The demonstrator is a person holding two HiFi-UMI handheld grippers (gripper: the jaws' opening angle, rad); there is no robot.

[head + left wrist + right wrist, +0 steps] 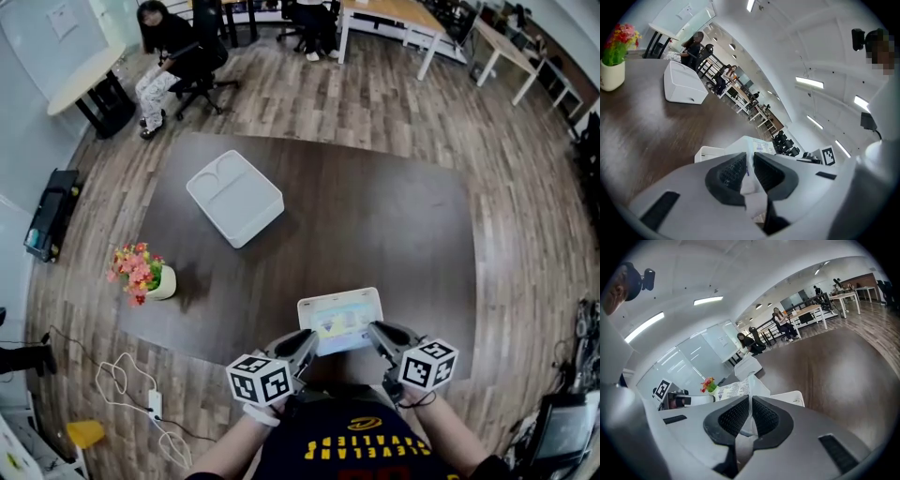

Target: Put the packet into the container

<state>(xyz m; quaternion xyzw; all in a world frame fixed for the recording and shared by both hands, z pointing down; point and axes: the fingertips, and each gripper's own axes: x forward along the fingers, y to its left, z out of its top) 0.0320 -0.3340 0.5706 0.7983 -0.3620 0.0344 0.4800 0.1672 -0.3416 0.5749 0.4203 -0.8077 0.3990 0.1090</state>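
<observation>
Well apart from white container [255,228]: flat pale packet [340,319], yellow-blue print, left gripper [309,337] and right gripper [374,329] pinching lower corners.

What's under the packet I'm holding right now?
A white container sits on the dark table beneath the packet. Only its rim and corners show. Its inside is covered by the packet, so whether it holds anything cannot be told.
</observation>
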